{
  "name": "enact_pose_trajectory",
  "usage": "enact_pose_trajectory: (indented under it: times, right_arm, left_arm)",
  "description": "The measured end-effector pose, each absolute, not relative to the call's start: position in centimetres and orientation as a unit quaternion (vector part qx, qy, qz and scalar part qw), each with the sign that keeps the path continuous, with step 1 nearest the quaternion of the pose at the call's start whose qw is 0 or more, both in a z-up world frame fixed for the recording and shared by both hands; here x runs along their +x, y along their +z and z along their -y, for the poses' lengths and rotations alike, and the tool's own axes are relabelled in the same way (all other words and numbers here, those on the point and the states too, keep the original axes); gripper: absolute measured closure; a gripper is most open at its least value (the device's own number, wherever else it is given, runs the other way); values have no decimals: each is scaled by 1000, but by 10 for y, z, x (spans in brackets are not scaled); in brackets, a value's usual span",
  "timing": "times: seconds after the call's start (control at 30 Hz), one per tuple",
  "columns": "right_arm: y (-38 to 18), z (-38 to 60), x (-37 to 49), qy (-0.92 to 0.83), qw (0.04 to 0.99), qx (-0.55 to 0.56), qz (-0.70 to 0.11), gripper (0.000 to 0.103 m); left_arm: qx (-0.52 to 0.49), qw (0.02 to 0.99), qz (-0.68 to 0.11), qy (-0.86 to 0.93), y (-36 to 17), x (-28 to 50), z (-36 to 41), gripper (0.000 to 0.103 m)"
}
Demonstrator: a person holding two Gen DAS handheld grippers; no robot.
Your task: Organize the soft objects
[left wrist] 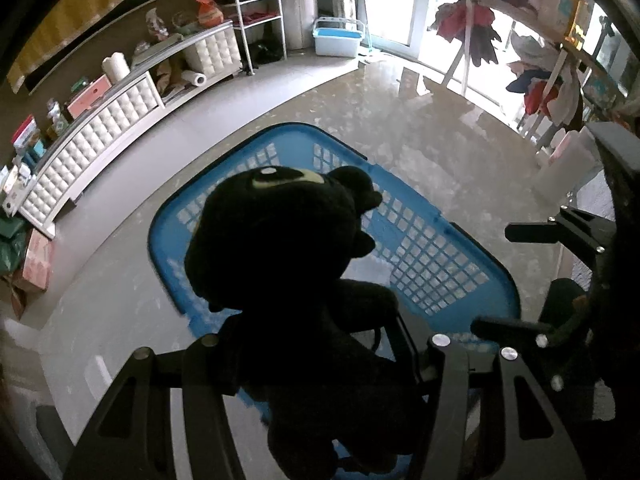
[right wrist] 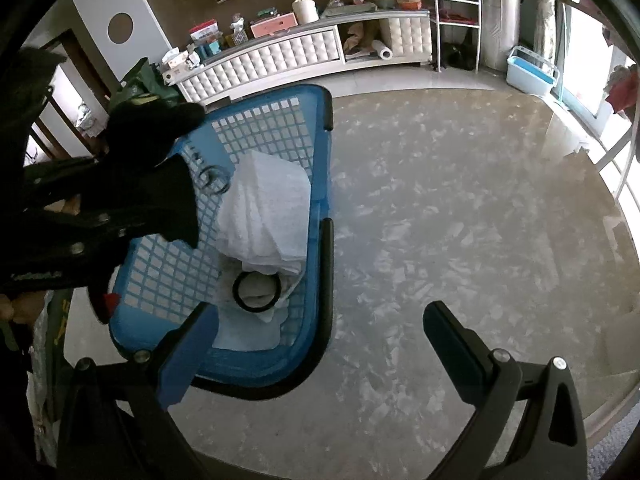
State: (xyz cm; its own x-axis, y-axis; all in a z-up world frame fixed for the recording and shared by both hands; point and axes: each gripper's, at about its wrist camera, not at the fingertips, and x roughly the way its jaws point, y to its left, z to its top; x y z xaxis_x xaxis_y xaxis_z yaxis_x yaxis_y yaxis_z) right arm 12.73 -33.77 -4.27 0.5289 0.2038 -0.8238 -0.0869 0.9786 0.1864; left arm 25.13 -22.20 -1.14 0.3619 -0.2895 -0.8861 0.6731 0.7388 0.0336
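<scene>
- The floor point(right wrist: 440, 208) is pale and glossy, with a white cabinet point(right wrist: 280, 56) along the far wall.
- A blue basket point(right wrist: 320, 128) stands on the floor and holds a white cloth point(right wrist: 268, 216) with a black ring point(right wrist: 256, 292) at its near end.
- The left hand-held gripper point(left wrist: 320, 360) is clamped on a black plush point(left wrist: 276, 240), held over the basket.
- The right hand-held gripper point(right wrist: 320, 340) has its jaws wide apart, gripping nothing, at the basket's near right corner.
</scene>
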Motion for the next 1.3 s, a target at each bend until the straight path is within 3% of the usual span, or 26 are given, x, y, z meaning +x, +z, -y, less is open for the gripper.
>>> enact_pose_trajectory:
  times: [0.87,1.13,1.2,1.3]
  right_arm:
    - [-58,343,152,81,859,71,-500,0]
    - [-61,338,153,89,857,72,-503,0]
    - [-58,339,151,89,858,73,-501,0]
    - [-58,341,151,88,861,78,-495,0]
  left_arm:
    - [289,734,-553,-270,-88,289,256,45]
    - [299,734,-549,-265,-87,284,262,28]
    - [303,735,-544,-269,-86,288,264,19]
    - [304,739,-535,-273,-84,283,262,18]
